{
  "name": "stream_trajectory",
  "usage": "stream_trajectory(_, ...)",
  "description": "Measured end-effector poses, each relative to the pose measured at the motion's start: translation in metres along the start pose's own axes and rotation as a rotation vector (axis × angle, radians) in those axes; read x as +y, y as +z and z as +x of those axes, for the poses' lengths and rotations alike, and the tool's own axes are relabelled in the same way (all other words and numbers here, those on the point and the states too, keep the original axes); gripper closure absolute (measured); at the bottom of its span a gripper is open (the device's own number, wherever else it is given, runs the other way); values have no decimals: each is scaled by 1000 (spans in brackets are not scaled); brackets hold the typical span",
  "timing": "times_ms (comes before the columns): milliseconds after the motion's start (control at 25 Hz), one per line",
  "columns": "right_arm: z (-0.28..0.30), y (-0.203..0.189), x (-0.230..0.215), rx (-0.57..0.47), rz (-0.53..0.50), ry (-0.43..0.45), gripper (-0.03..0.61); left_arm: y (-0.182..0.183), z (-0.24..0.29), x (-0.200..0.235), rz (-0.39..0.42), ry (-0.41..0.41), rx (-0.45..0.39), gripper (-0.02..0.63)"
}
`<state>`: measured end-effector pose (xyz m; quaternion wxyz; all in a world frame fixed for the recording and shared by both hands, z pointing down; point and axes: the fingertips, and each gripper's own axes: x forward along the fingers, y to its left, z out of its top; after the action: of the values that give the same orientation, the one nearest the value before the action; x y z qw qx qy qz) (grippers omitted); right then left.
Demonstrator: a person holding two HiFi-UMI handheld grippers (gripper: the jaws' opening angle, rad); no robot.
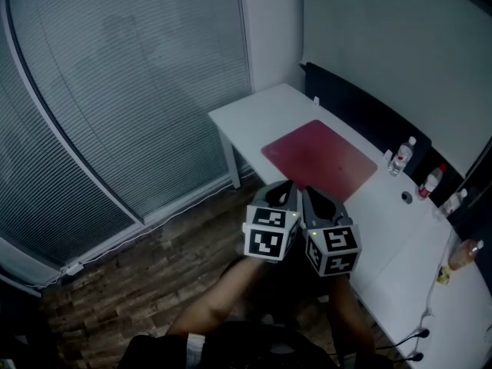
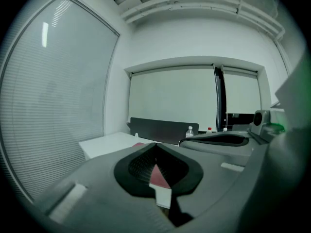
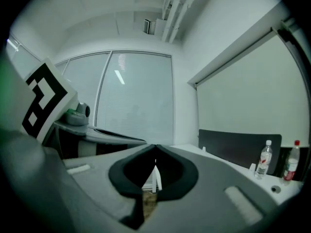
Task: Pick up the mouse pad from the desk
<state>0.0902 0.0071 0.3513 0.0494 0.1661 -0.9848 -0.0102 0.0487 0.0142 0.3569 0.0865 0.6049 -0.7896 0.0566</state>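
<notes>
You're in the approach step: the red mouse pad (image 1: 319,160) lies flat by the desk's (image 1: 254,118) near edge, your left gripper (image 1: 286,187) and right gripper (image 1: 312,194) hover just short of that edge with fingers closed on nothing, so next you'd likely open one and reach for the pad's rim.

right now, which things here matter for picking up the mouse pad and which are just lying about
For the job: red mouse pad, white desk under it, left gripper, right gripper (both shut, empty).

Just lying about: clear water bottle, red-capped bottle, dark divider panel.
</notes>
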Motion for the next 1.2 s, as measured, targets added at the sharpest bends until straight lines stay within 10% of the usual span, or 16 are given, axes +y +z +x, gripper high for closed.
stream_trajectory(1200,191,-2,-64,85,8,-239,577,14,169,119,-2,-249,61,609)
